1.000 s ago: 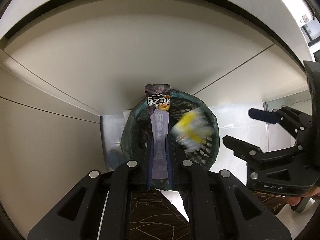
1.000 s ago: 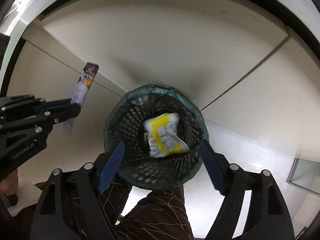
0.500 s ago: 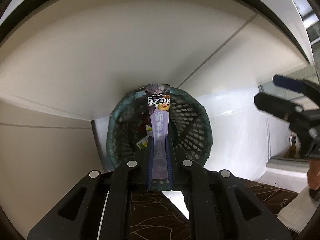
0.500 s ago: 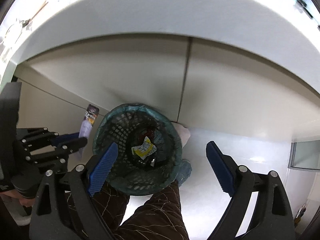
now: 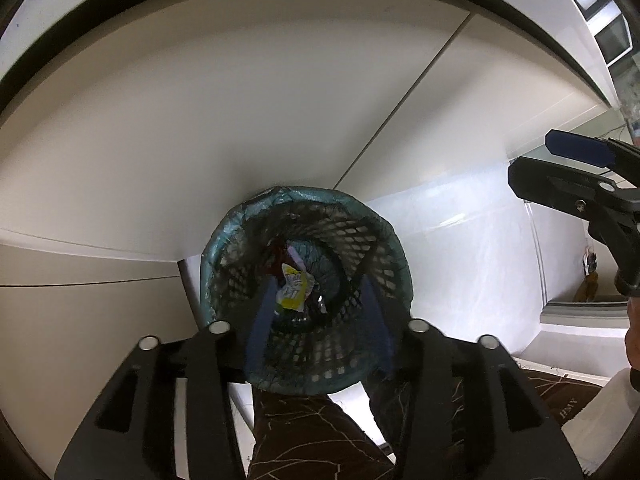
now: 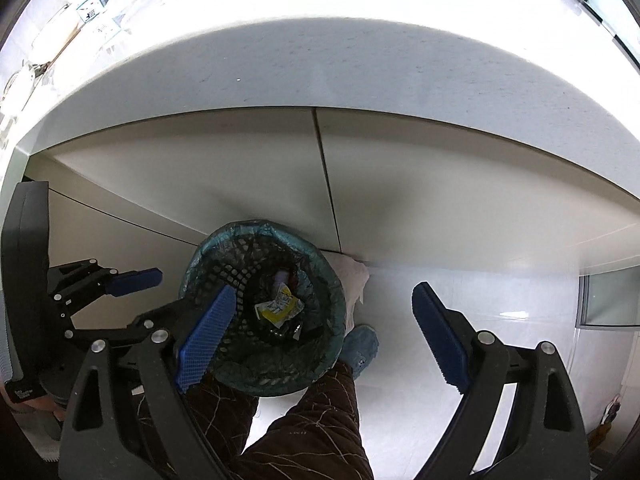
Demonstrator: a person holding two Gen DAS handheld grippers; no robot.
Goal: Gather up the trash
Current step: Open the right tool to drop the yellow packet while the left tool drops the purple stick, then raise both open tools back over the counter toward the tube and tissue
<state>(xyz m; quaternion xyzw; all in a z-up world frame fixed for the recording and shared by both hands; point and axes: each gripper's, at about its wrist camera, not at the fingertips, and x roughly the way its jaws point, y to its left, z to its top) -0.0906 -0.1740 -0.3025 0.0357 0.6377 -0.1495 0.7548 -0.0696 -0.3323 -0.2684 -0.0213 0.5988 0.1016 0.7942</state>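
Note:
A black mesh waste basket with a teal liner (image 5: 240, 216) stands on the floor against the cabinet; it also shows in the right wrist view (image 6: 320, 264). A yellow and white wrapper (image 5: 294, 290) lies at its bottom, also seen from the right (image 6: 280, 308), with the purple wrapper (image 6: 280, 278) just behind it. My left gripper (image 5: 320, 300) is open and empty above the basket. My right gripper (image 6: 324, 320) is open and empty, higher up and to the right of the basket.
White cabinet doors (image 5: 200, 120) stand behind the basket under a white countertop (image 6: 320, 60). The person's brown trouser leg (image 6: 304, 432) and a blue shoe cover (image 6: 360, 346) are beside the basket. White floor tiles (image 6: 500, 292) lie to the right.
My left gripper opened and the purple wrapper dropped into the basket. The yellow wrapper, falling a second ago, now lies at the bottom. My right gripper rose and drew back.

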